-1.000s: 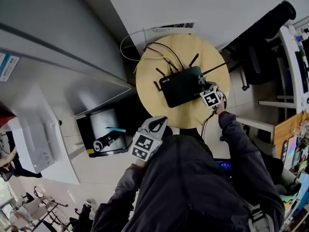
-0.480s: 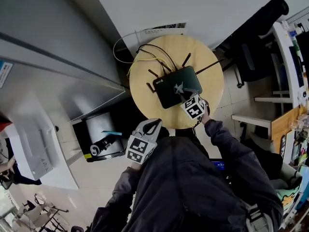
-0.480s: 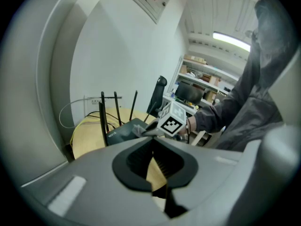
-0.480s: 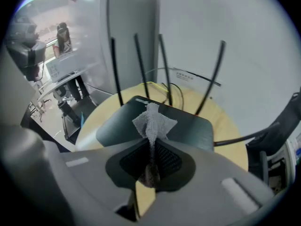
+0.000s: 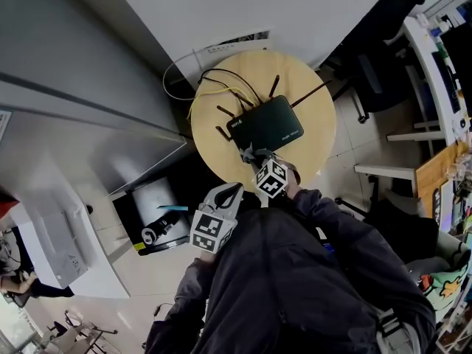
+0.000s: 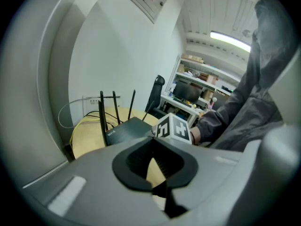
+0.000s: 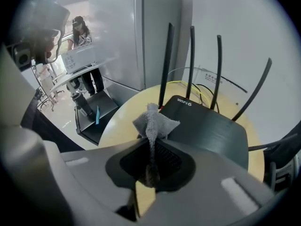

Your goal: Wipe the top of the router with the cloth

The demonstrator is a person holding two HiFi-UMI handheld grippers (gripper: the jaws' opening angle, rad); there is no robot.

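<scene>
The left gripper (image 6: 151,147) is held low against the person's dark jacket (image 5: 295,286), short of the table edge. Its own view shows its jaws together at the tips with nothing between them, only a slit of wood showing through. That view also catches the right gripper's marker cube (image 6: 173,128), and beyond it a desk with a monitor (image 6: 187,92) and shelves, which the other views do not show.

The right gripper (image 7: 151,147) is clamped on a grey cloth (image 7: 154,121). The cloth is pinched into a narrow fold between the pads, and its free end fans out past the jaw tips. In the head view the cloth (image 5: 246,153) sits at the near left corner of the router (image 5: 267,122). The right gripper view puts it by the "WIFI6" print and the foot of one antenna (image 7: 165,65). No view settles whether it touches the casing.

The black router lies flat on the round wooden table (image 5: 313,150), antennas upright. A yellow cable (image 5: 214,88) and black leads trail from its far side towards a wall plate (image 5: 230,44).

On the floor to the left stands a low black tray (image 5: 133,198). It holds a dark bottle-shaped item (image 5: 156,233) and a thin blue strip (image 5: 175,207). Only the right gripper view shows people standing further off at a white table (image 7: 77,62).
</scene>
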